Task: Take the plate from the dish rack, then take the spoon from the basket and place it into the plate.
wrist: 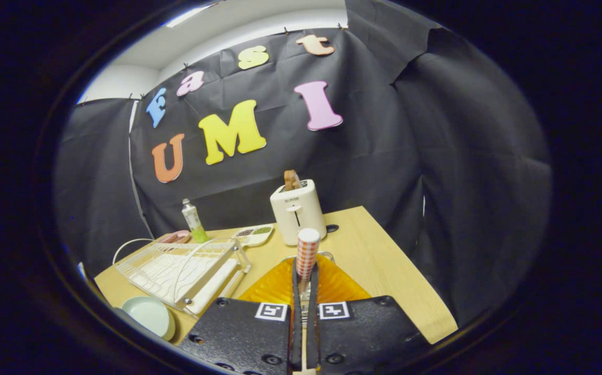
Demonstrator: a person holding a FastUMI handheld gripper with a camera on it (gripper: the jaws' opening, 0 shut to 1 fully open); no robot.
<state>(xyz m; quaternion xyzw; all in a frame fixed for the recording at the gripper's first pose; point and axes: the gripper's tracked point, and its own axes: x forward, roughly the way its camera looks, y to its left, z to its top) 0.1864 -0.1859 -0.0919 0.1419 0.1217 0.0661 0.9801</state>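
Note:
My gripper (305, 284) is shut on the spoon (307, 250), whose orange-and-white checked handle stands upright between the fingers. The spoon's lower end is hidden between the fingers. Right below and ahead of the fingers lies the ribbed orange basket (274, 286). The pale green plate (149, 314) lies flat on the wooden table, to the left of the fingers and in front of the white wire dish rack (181, 271). The rack holds no plate that I can see.
A white toaster (297, 211) with a slice of bread in it stands beyond the basket. Behind the rack are a green tube (193, 221), a small divided dish (255, 234) and a pink object (175, 237). The table's edge (410, 271) runs on the right.

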